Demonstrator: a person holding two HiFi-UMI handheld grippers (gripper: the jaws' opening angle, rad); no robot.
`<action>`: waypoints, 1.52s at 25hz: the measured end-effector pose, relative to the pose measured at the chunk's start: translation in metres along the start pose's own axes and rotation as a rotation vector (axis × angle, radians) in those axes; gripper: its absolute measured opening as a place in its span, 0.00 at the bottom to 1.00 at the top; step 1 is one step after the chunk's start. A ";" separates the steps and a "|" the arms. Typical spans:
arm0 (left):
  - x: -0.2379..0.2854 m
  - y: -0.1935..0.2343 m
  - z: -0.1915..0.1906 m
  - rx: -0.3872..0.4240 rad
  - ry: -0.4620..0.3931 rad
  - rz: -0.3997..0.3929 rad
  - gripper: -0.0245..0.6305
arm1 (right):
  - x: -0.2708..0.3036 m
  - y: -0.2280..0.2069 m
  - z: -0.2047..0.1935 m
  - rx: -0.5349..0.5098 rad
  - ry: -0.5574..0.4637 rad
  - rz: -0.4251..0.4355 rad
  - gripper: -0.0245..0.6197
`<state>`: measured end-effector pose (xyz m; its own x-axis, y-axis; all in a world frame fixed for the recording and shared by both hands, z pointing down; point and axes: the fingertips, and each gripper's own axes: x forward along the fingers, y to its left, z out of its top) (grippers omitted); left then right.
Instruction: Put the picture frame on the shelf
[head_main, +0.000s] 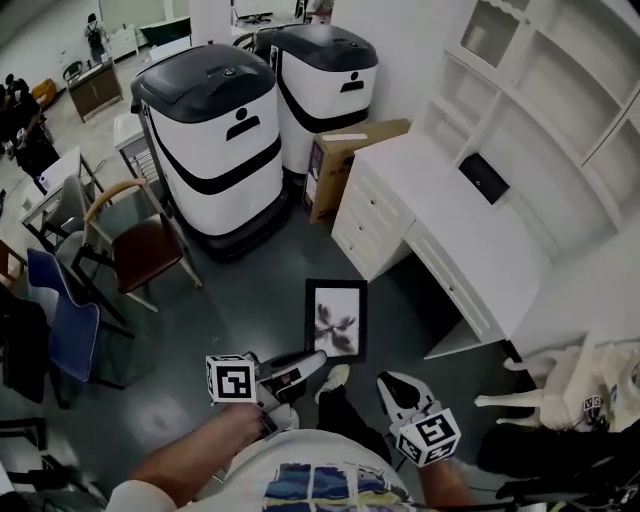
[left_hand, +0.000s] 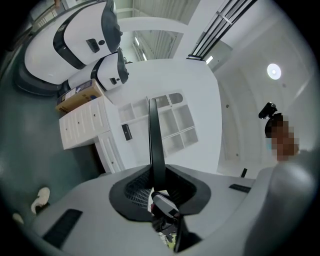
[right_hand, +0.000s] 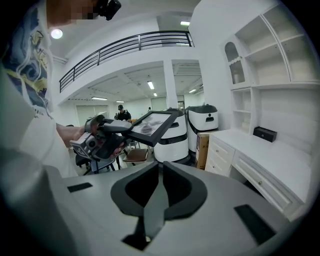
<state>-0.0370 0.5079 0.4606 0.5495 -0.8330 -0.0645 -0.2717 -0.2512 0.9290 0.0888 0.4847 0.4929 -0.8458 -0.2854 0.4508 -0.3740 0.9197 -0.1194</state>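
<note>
Holding a gripper in each hand, a person stands on a grey floor (head_main: 250, 300) in a large room, seen from above. The left gripper (head_main: 312, 362) is clamped on the near edge of a picture frame (head_main: 336, 318). Its own view shows the frame edge-on as a thin dark strip pinched between the two jaws. The frame is black with a white picture bearing a dark blot. It is held out in the air with its face up, above the floor and near the front of a white desk (head_main: 450, 190).

The right gripper (head_main: 392, 385) hangs just beside the left one, with its jaws pressed together and nothing between them.

White shelves (head_main: 560, 90) rise behind the desk, well apart from the frame. A small black box (head_main: 484, 178) sits on the desk. Two tall white and black machines (head_main: 215, 140) stand further off, with a cardboard box (head_main: 335, 165) beside them. A wooden chair (head_main: 140, 245) is at the left, and a white dog figure (head_main: 570, 385) at the lower right.
</note>
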 end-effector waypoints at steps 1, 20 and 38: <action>0.007 0.005 0.008 -0.006 0.004 0.000 0.15 | 0.008 -0.010 0.004 0.007 0.002 0.005 0.08; 0.209 0.055 0.186 0.034 0.059 0.013 0.15 | 0.140 -0.254 0.112 0.023 -0.072 0.054 0.08; 0.375 0.149 0.345 -0.037 0.289 -0.106 0.15 | 0.227 -0.398 0.153 0.168 -0.044 -0.206 0.08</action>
<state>-0.1440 -0.0123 0.4494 0.7766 -0.6271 -0.0609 -0.1747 -0.3071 0.9355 -0.0127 0.0129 0.5071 -0.7595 -0.4768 0.4425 -0.5949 0.7842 -0.1761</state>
